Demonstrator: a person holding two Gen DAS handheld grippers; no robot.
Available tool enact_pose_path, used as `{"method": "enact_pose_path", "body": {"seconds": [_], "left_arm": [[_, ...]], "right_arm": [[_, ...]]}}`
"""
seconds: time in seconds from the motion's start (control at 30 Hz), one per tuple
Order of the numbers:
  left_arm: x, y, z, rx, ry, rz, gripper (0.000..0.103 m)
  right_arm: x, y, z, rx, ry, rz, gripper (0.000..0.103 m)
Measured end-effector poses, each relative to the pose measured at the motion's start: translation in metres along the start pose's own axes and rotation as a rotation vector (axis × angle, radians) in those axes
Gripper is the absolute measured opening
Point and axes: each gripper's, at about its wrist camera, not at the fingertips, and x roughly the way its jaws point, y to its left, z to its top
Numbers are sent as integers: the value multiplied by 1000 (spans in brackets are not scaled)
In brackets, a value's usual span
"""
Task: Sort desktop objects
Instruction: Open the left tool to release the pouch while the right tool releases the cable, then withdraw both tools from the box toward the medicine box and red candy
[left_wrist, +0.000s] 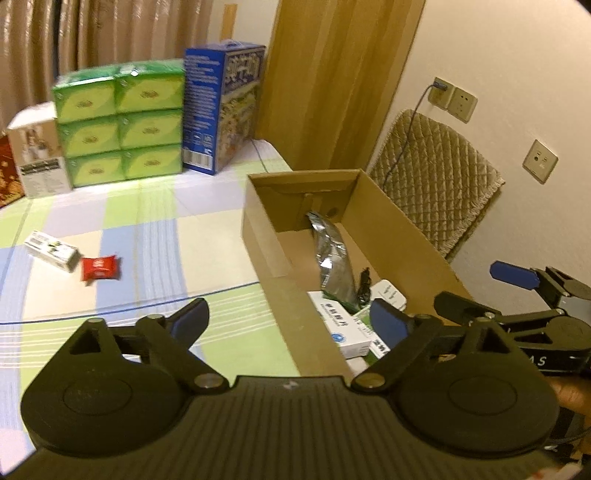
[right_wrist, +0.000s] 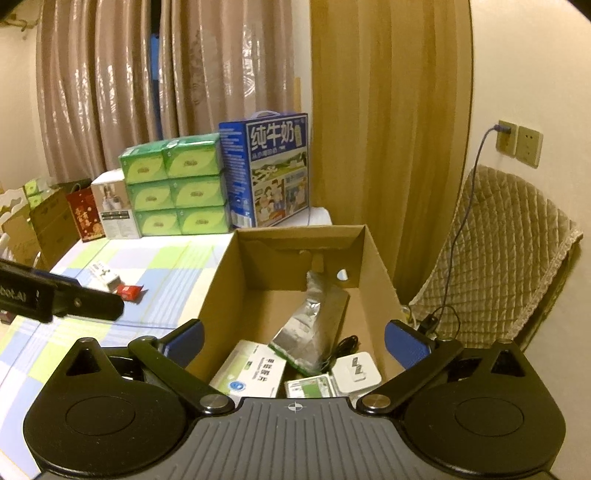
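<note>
On the worktop (left_wrist: 155, 236), covered in a checked cloth, 2 things lie outside the cardboard box (left_wrist: 402, 236): a small white carton (left_wrist: 51, 250) and a red packet (left_wrist: 99, 268), touching or nearly so, the packet on the carton's right. From the left gripper (left_wrist: 291, 317) they sit at about 10 o'clock, well apart from it, with bare cloth all the way between. The carton's long axis runs from upper left to lower right in the left wrist view, so I judge the jaws would need turning to close across its short side. The left gripper is spread wide and holds nothing; the right gripper (right_wrist: 293, 343) is also wide and empty, hanging over the near end of the box. The left is clearly the nearer arm for either piece. Inside the box lie a silver foil pouch (right_wrist: 314, 325), a white medicine box (right_wrist: 251, 373), a white charger (right_wrist: 356, 371) and a black cable (right_wrist: 345, 347); its far half is open floor. The stacked green packs (left_wrist: 122, 125) and blue milk case (left_wrist: 221, 107) stand at the far edge, clear of the route.
</note>
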Motion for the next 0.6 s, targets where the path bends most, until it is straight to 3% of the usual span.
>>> {"method": "enact_pose_path", "body": {"seconds": [0.13, 0.6], "left_arm": [[-16, 4, -6, 20, -26, 42, 101], [-68, 31, -33, -15, -51, 133, 102]], "right_arm": [[-6, 10, -2, -12, 0, 11, 101], [-27, 47, 1, -53, -29, 72, 101]]}}
